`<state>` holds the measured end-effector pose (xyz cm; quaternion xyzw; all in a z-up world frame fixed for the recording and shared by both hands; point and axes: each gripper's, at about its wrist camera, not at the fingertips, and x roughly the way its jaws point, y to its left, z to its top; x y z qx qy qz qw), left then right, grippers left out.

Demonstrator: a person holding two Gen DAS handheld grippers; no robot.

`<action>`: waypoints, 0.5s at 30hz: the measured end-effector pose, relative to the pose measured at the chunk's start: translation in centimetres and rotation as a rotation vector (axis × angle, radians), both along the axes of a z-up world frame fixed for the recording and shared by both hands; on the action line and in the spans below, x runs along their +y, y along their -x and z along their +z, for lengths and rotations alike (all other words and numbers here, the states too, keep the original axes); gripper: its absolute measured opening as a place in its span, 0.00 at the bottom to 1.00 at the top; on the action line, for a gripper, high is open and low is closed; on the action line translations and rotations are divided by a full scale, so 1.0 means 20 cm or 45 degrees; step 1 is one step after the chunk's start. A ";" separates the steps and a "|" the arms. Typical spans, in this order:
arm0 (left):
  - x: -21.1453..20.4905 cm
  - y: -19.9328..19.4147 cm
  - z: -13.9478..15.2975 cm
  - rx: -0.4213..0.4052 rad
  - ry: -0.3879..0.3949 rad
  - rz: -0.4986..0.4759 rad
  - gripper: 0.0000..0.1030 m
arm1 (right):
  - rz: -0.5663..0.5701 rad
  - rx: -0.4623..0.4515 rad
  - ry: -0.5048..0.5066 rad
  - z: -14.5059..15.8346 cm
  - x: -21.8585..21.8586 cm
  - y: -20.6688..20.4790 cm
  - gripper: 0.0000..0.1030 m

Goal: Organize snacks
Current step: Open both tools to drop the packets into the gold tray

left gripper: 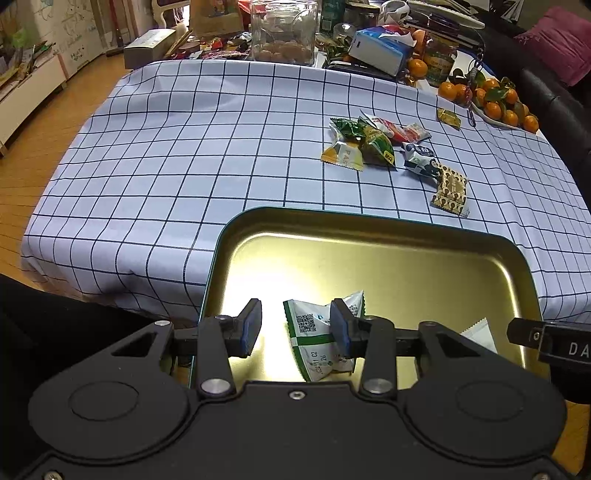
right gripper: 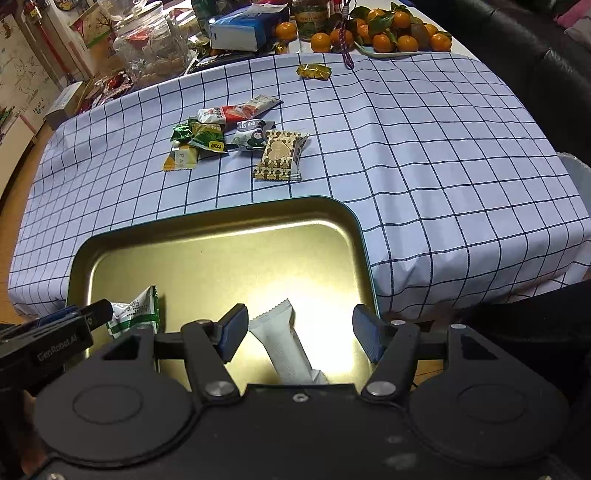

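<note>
A gold metal tray (left gripper: 406,258) (right gripper: 207,251) sits at the near edge of the checked tablecloth. My left gripper (left gripper: 295,328) is open over the tray, with a green-and-white snack packet (left gripper: 314,332) (right gripper: 136,314) lying between its fingers. My right gripper (right gripper: 299,332) is open over the tray, with a white snack packet (right gripper: 284,339) (left gripper: 478,332) lying between its fingers. A pile of several wrapped snacks (left gripper: 373,142) (right gripper: 221,136) lies on the cloth beyond the tray. A brown patterned packet (left gripper: 450,190) (right gripper: 279,155) is nearest the tray.
A single gold candy (left gripper: 448,117) (right gripper: 314,70) lies farther back. A plate of tangerines (left gripper: 498,103) (right gripper: 399,37), a glass jar (left gripper: 282,31) (right gripper: 151,48), a tissue pack (left gripper: 380,50) (right gripper: 243,29) and clutter line the table's far side. A dark sofa (right gripper: 535,55) stands at right.
</note>
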<state>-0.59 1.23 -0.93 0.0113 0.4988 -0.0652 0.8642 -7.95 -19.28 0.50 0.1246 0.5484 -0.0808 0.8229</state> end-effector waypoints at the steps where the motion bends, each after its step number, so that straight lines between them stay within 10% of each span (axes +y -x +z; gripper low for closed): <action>1: 0.00 0.00 0.00 -0.001 0.001 0.000 0.47 | 0.016 0.020 0.036 0.00 0.01 -0.01 0.64; 15: -0.01 0.00 0.04 -0.033 -0.041 -0.009 0.47 | 0.023 0.124 0.026 0.07 -0.01 -0.05 0.69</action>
